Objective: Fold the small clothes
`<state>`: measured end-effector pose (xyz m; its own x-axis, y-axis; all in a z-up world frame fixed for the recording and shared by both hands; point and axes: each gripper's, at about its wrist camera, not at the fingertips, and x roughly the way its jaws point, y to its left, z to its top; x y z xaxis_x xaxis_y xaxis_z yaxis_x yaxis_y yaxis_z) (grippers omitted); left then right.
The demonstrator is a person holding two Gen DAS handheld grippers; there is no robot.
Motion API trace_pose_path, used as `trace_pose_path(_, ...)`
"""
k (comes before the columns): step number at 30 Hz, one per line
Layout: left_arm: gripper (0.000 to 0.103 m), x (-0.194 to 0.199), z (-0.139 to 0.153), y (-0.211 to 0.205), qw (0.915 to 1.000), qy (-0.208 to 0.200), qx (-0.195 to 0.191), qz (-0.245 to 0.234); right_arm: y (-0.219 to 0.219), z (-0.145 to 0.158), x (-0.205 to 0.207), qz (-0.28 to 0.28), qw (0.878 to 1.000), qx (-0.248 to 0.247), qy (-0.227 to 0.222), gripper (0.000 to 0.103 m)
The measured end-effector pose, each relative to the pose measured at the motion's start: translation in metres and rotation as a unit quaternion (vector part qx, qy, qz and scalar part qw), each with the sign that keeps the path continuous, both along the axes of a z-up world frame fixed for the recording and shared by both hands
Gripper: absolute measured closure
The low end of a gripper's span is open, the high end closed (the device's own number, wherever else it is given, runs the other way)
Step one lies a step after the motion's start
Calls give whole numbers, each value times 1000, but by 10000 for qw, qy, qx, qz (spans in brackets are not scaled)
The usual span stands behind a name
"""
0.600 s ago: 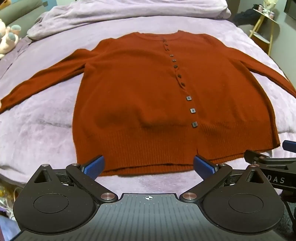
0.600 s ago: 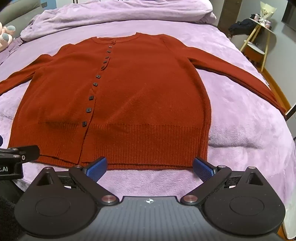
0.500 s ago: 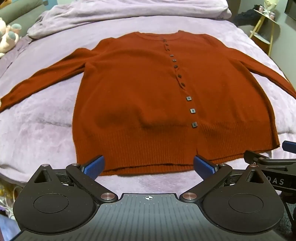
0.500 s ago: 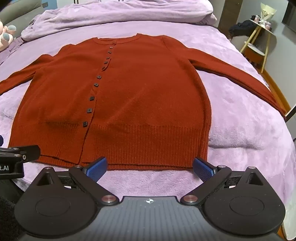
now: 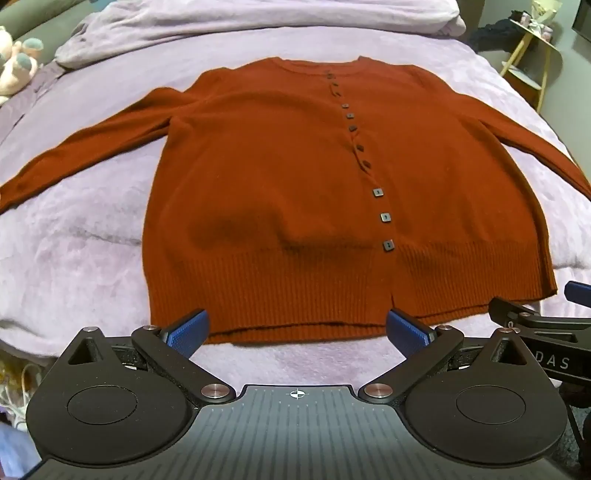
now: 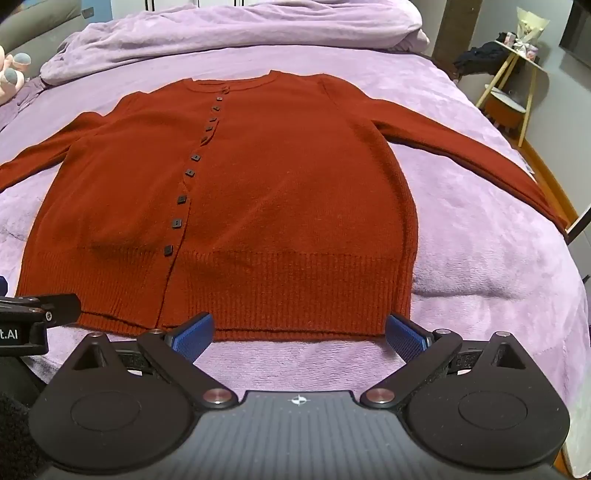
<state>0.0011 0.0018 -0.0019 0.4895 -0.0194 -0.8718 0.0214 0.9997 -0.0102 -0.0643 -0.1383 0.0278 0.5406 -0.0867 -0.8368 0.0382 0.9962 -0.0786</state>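
Observation:
A rust-red buttoned cardigan (image 5: 280, 192) (image 6: 280, 192) lies flat, front up, on a purple blanket (image 5: 74, 251) (image 6: 491, 258), both sleeves spread out to the sides. My left gripper (image 5: 297, 330) hovers open just short of the left half of the ribbed hem, its blue pads wide apart and holding nothing. Open as well, my right gripper (image 6: 299, 334) hangs before the right half of the hem with empty jaws. Each gripper's edge shows in the other's view.
A heaped purple duvet (image 6: 229, 33) lies beyond the collar. A plush toy (image 5: 14, 70) sits at the far left. At the far right a small yellow-legged side table (image 6: 513, 92) stands by the bed's right edge (image 6: 576, 332).

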Motion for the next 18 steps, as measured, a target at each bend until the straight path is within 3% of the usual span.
trace_pose_path(18, 0, 0, 0, 3, 10000, 30, -59, 61, -1, 1, -3, -26, 10000, -1, -75, 4)
